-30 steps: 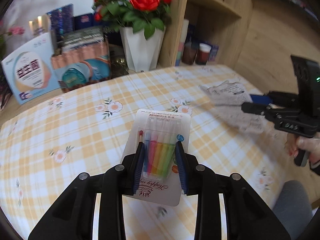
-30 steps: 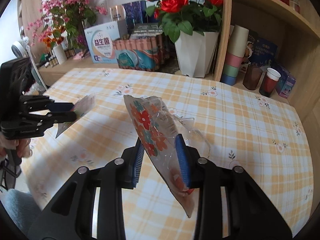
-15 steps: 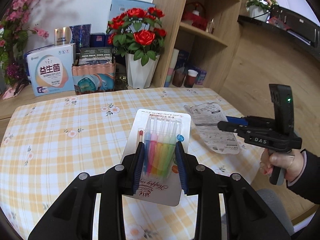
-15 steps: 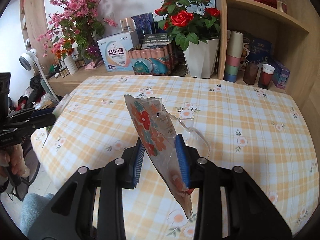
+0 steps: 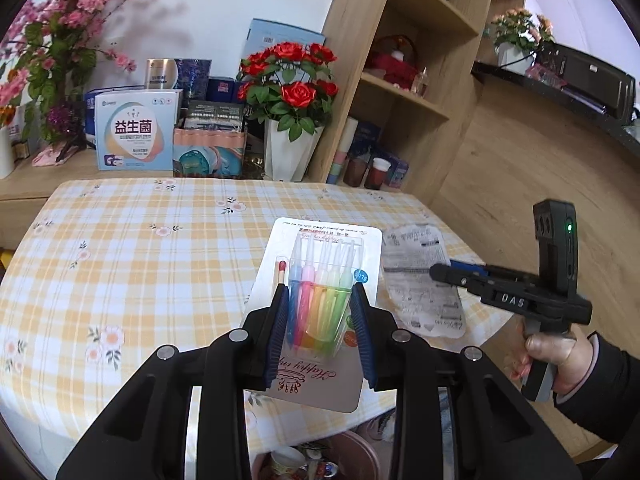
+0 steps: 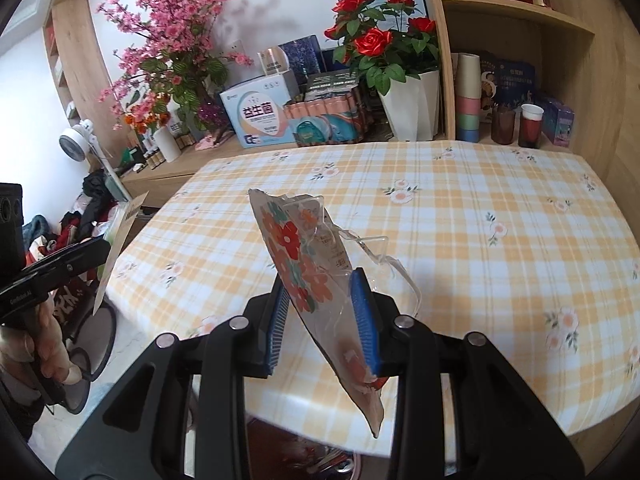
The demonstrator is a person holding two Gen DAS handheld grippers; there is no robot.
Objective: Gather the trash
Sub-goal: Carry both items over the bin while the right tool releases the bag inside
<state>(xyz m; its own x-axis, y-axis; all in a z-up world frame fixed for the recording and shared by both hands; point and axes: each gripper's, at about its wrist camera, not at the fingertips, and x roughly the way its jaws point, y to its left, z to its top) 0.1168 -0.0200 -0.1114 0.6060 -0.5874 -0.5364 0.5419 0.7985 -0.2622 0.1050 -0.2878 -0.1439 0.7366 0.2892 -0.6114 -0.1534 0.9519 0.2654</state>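
Plastic packs are clenched in both my claws, left claw (image 5: 320, 328) and right claw (image 6: 322, 320), with the bin (image 5: 352, 456) just below the table (image 5: 140, 240) edge.

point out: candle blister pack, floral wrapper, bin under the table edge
candle blister pack (image 5: 320, 280), left wrist view, on the clear bubble over the coloured candles.
floral wrapper (image 6: 296, 256), right wrist view, on its flower-printed face above the jaws.
bin (image 5: 356, 446), left wrist view, on its rim at the bottom.
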